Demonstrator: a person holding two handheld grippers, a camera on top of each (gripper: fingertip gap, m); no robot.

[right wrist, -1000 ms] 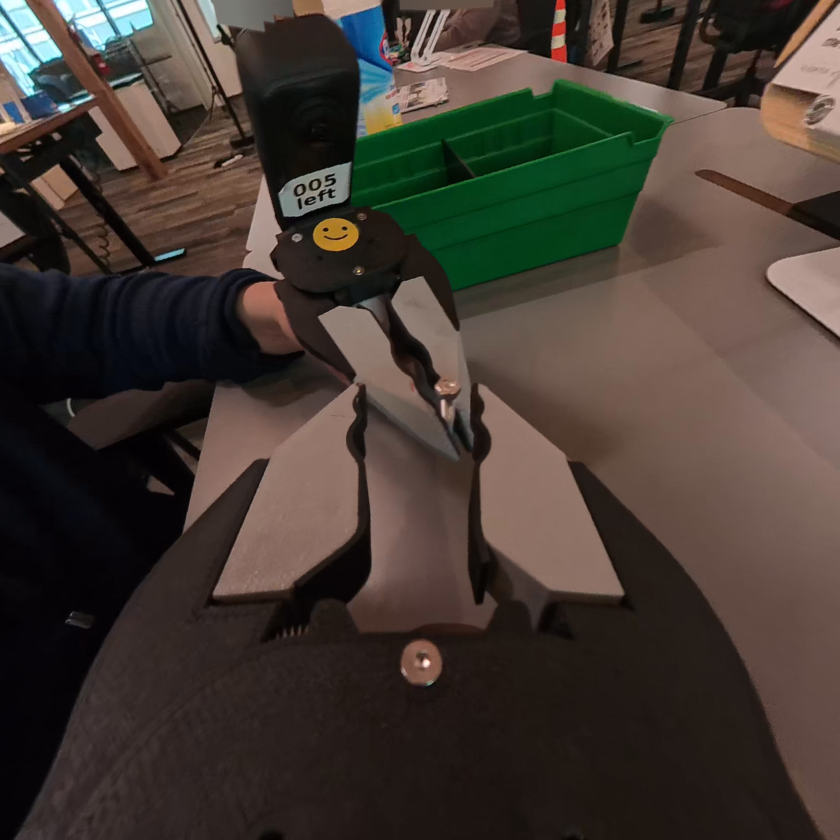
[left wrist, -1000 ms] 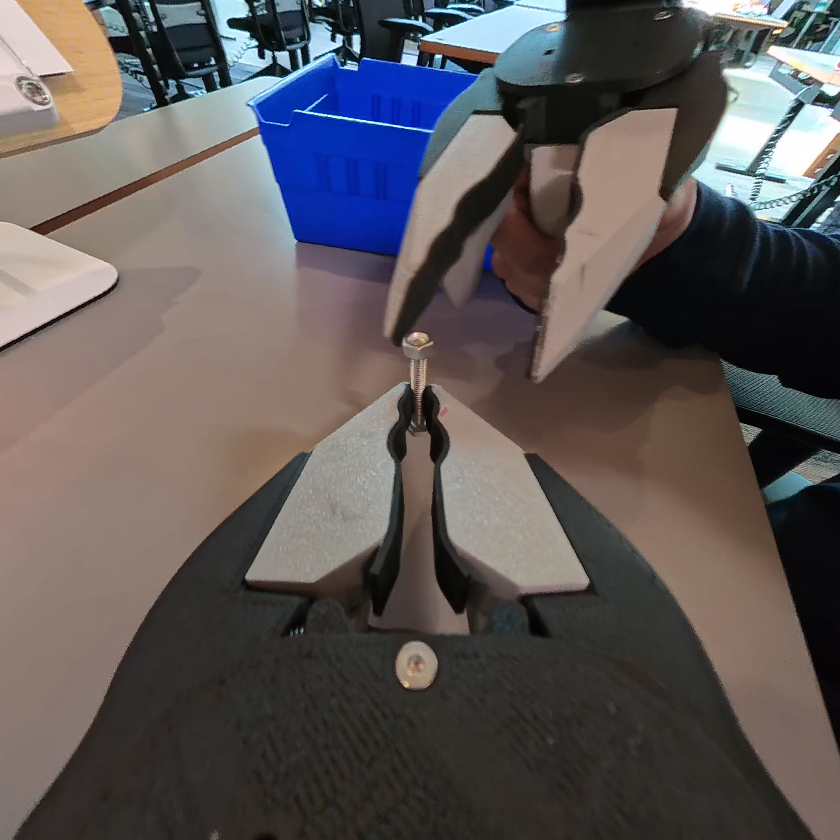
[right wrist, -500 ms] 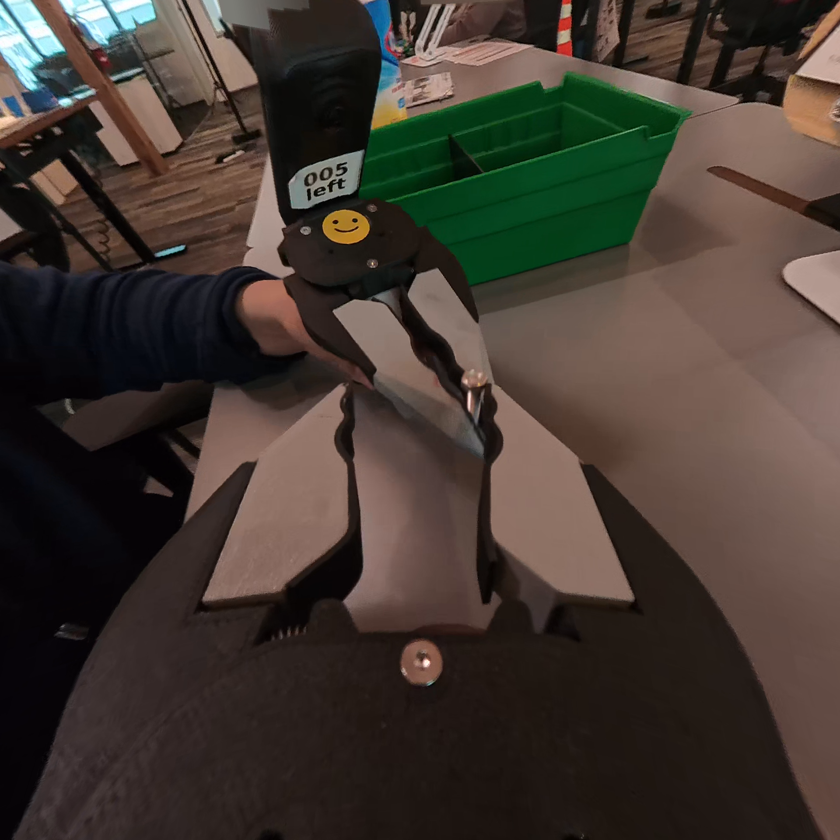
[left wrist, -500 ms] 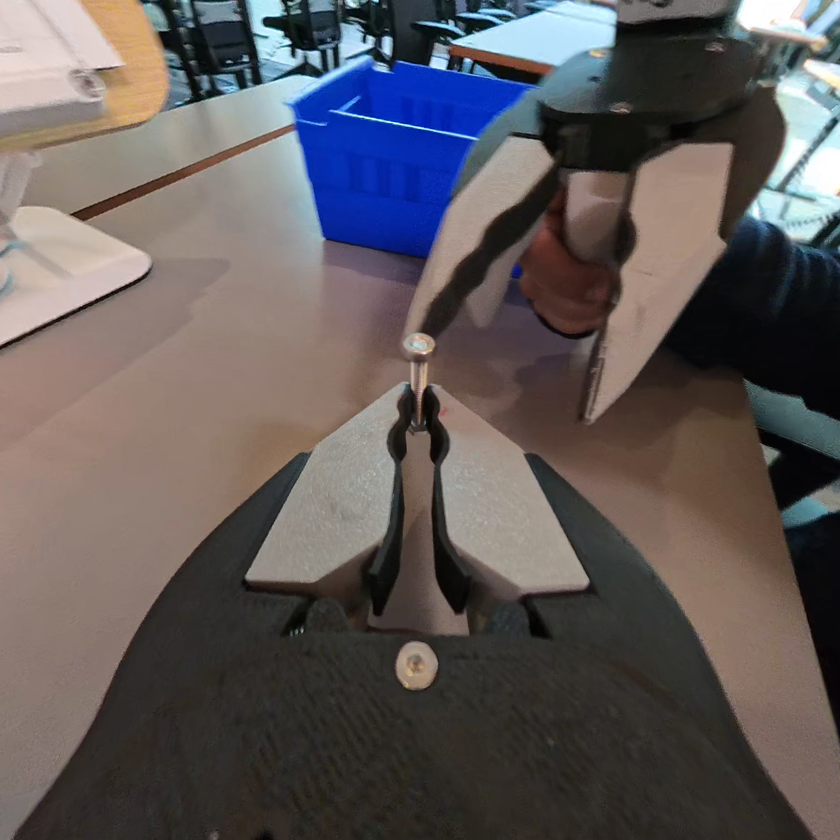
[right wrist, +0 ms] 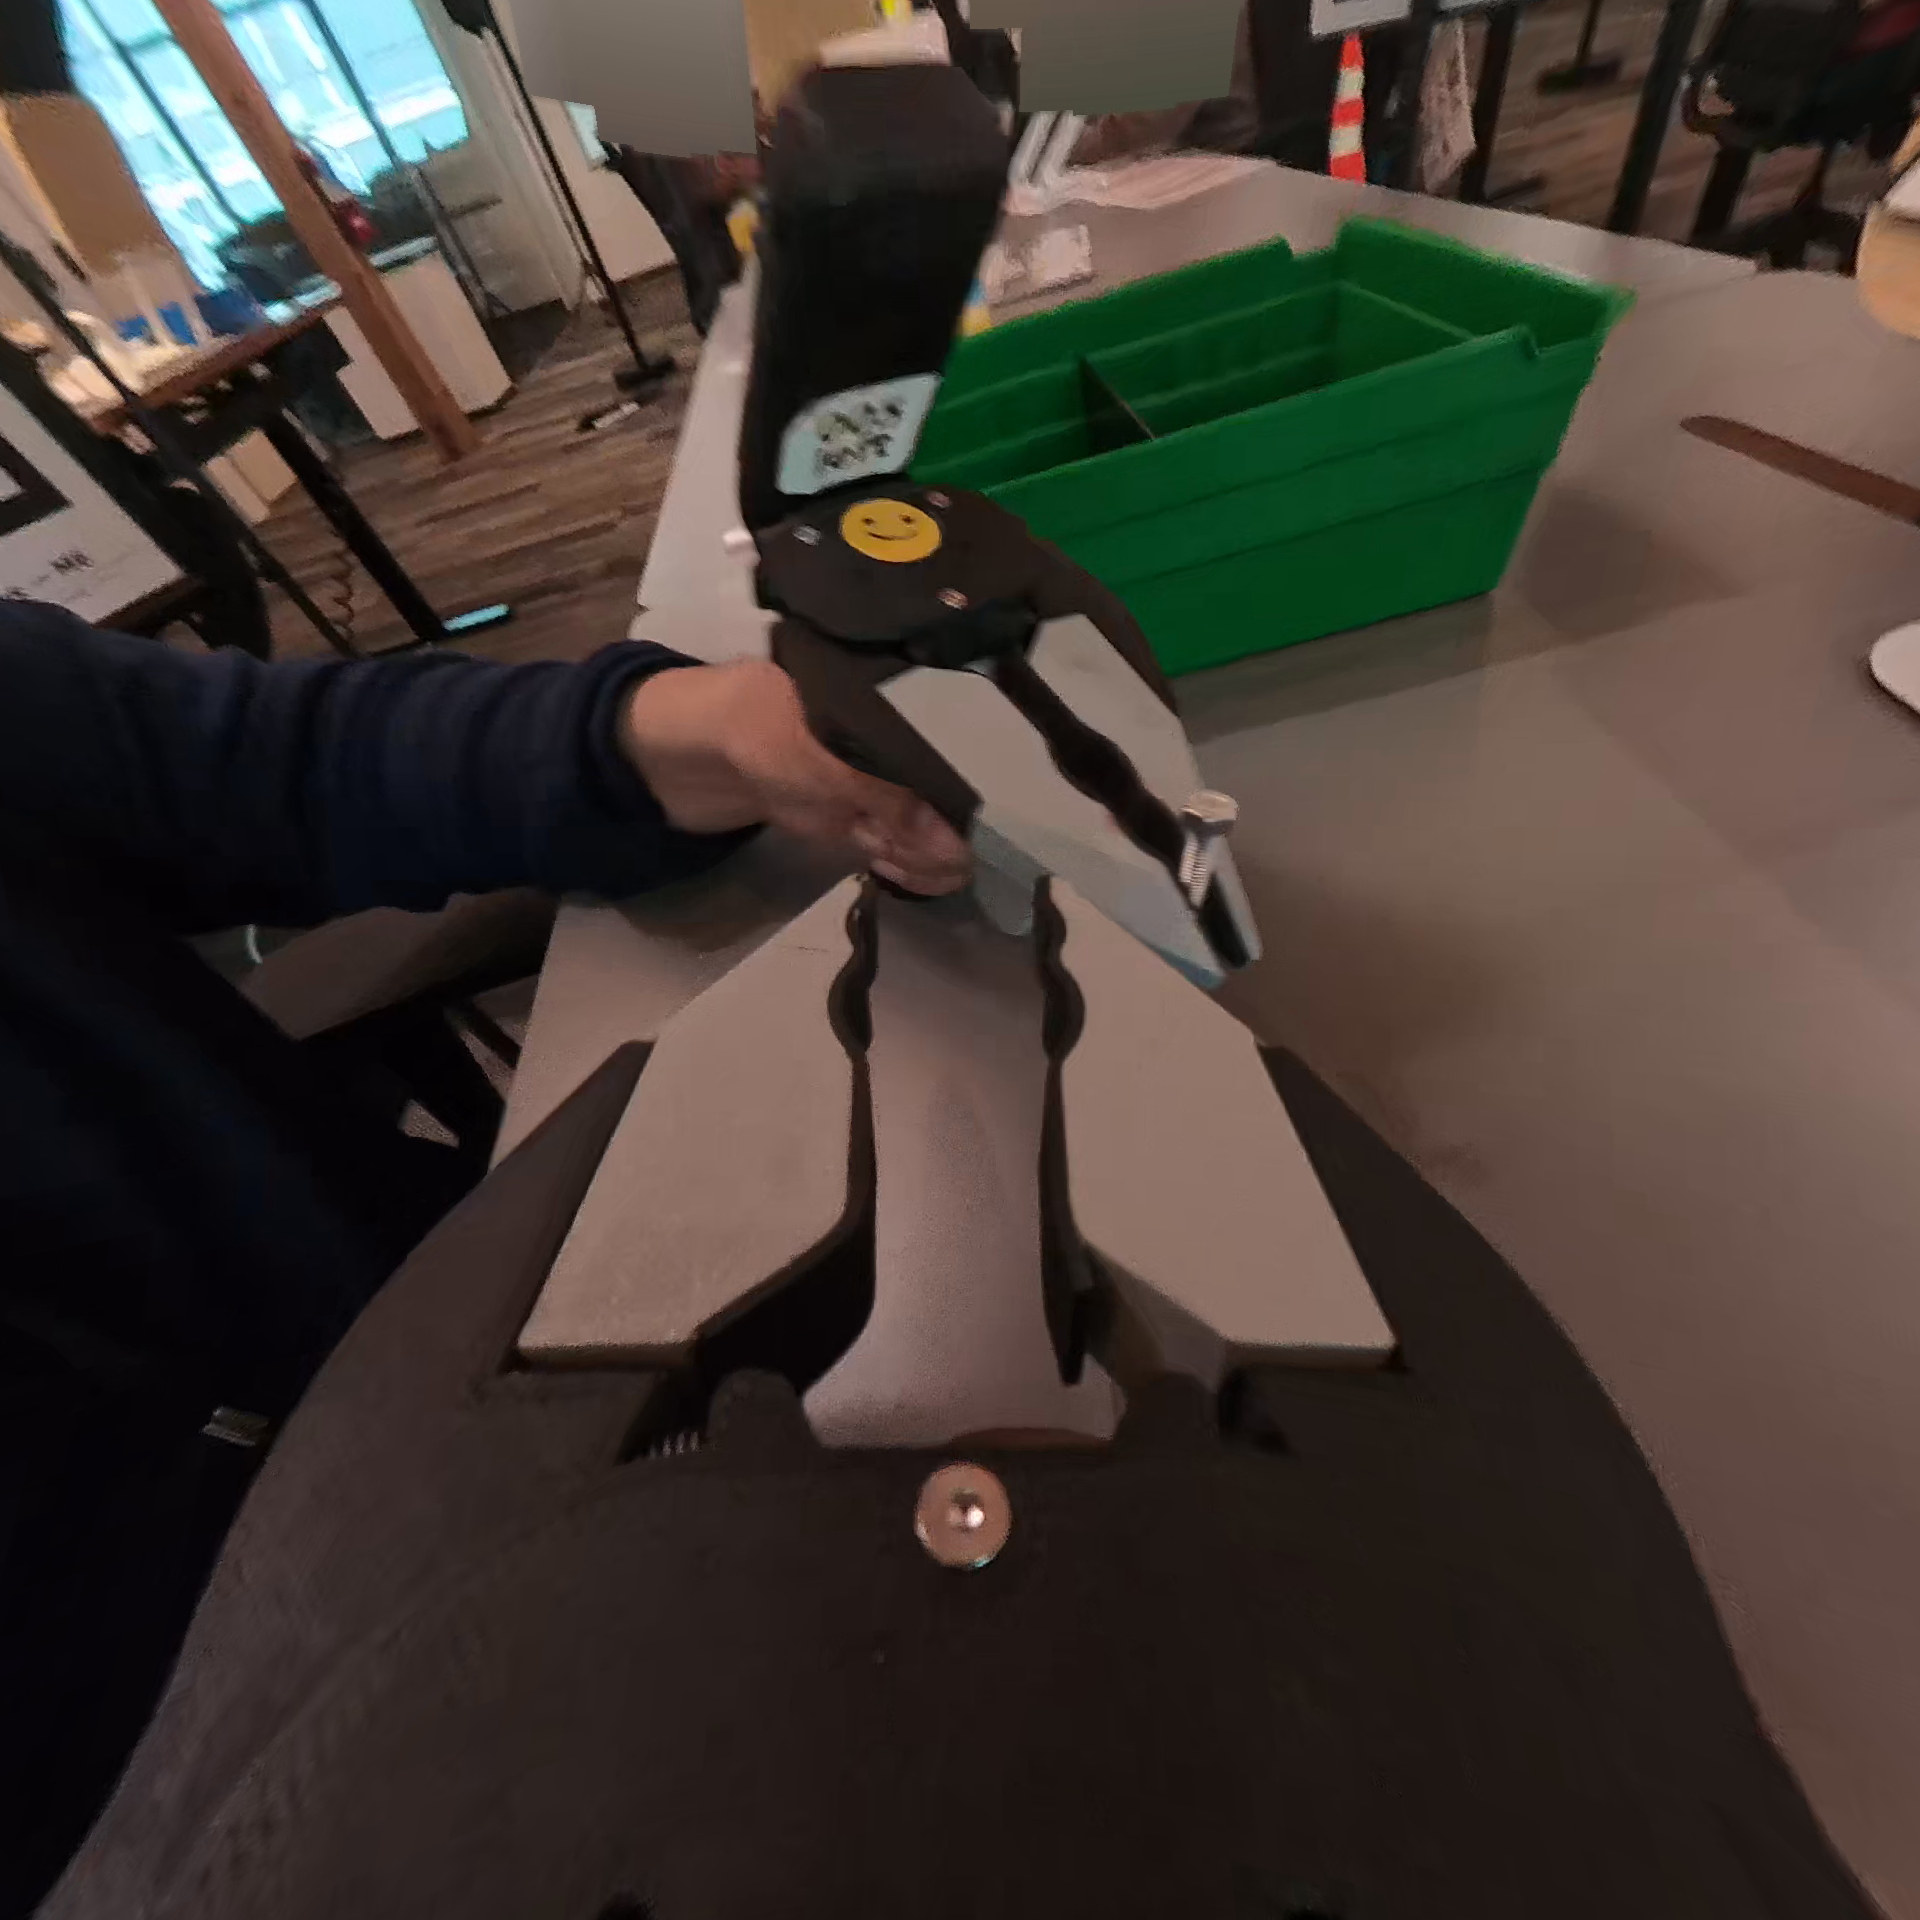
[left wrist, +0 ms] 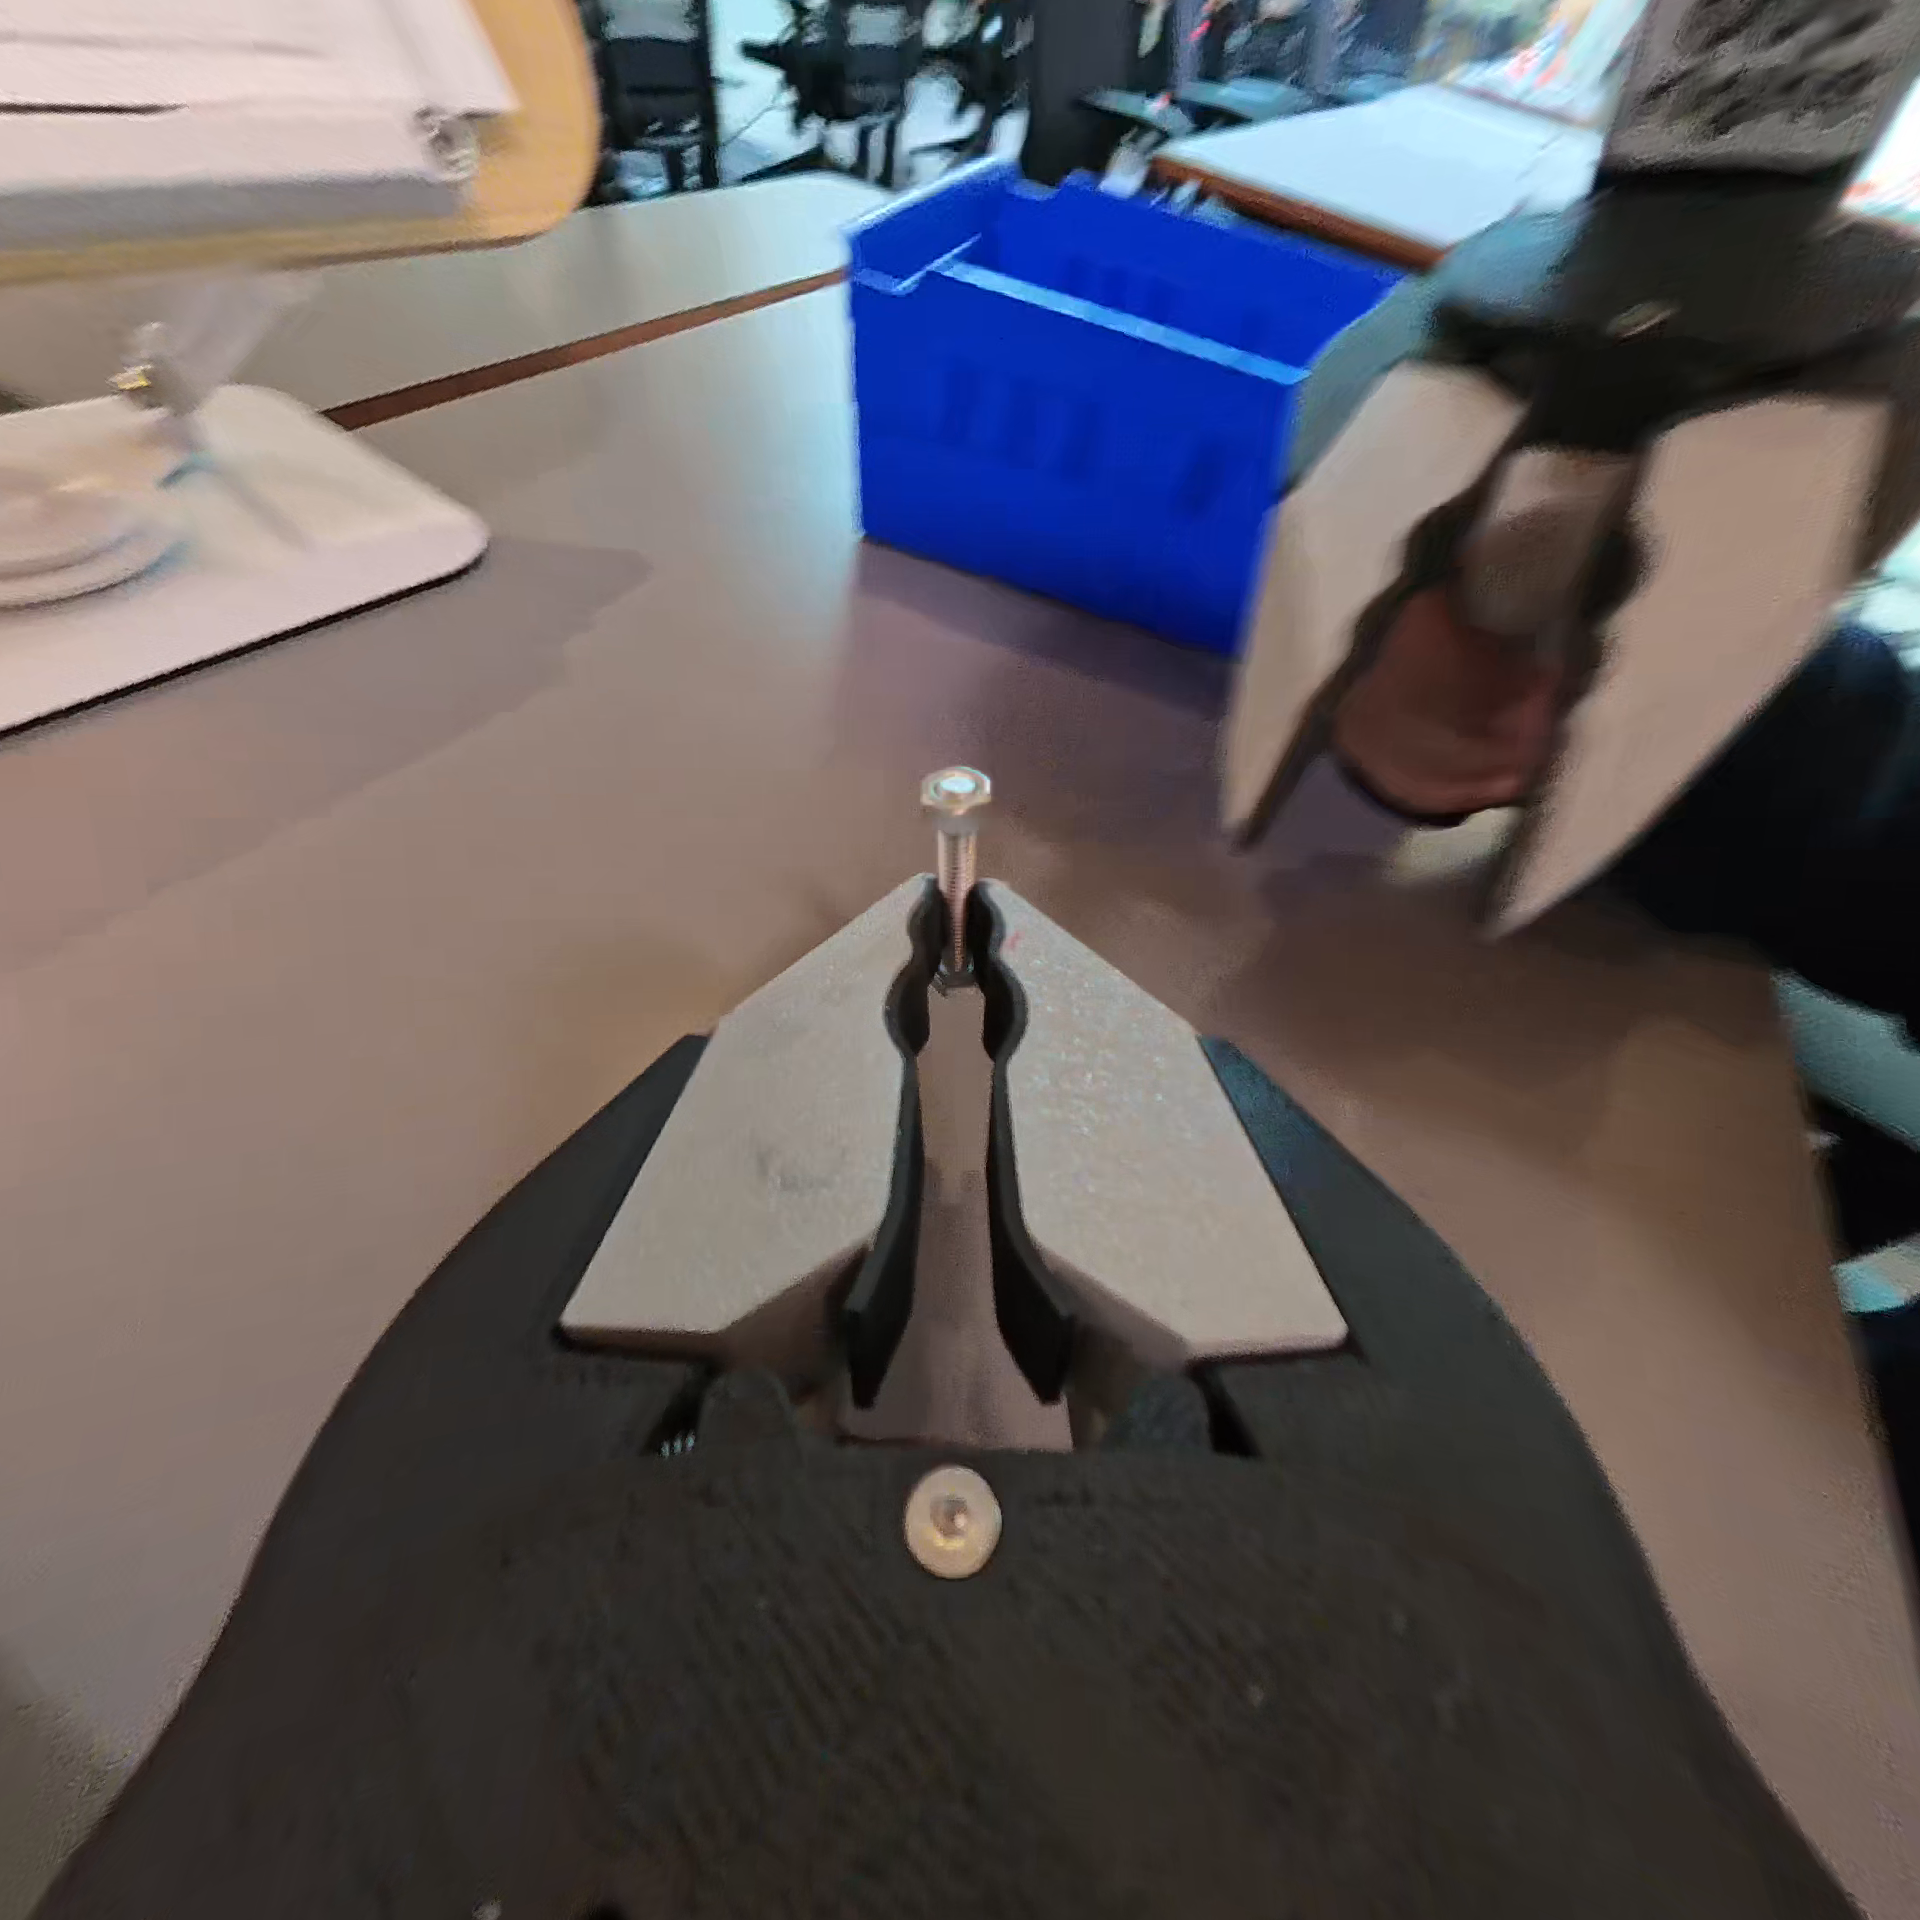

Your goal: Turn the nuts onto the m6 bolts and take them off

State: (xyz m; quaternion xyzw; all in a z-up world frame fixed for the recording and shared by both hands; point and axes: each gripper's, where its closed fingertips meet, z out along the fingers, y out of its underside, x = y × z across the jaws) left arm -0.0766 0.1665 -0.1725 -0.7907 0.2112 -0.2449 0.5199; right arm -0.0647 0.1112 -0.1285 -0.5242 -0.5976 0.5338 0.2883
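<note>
My left gripper (left wrist: pixel 954 914) is shut on a silver bolt (left wrist: pixel 954 852) and holds it upright, hex head up, above the grey table (left wrist: pixel 520 935). What looks like a small nut (left wrist: pixel 952 983) sits low on the shank between the pads. My right gripper (right wrist: pixel 953 899) is open and empty. In the left wrist view it (left wrist: pixel 1371 873) hangs to the right of the bolt, apart from it. In the right wrist view the left gripper (right wrist: pixel 1226 935) and its bolt (right wrist: pixel 1205 847) are just right of my right fingertip.
A blue bin (left wrist: pixel 1070 447) stands behind the bolt. A green divided bin (right wrist: pixel 1247 499) stands at the back in the right wrist view. A white stand base (left wrist: pixel 260 561) lies at the left. A person's hand (right wrist: pixel 790 769) holds the left gripper. It is some 30 cm from my left tips to the white stand base (left wrist: pixel 260 561).
The right gripper, open throughout, has drawn away from the bolt head to the right. The left gripper has kept its hold on the bolt.
</note>
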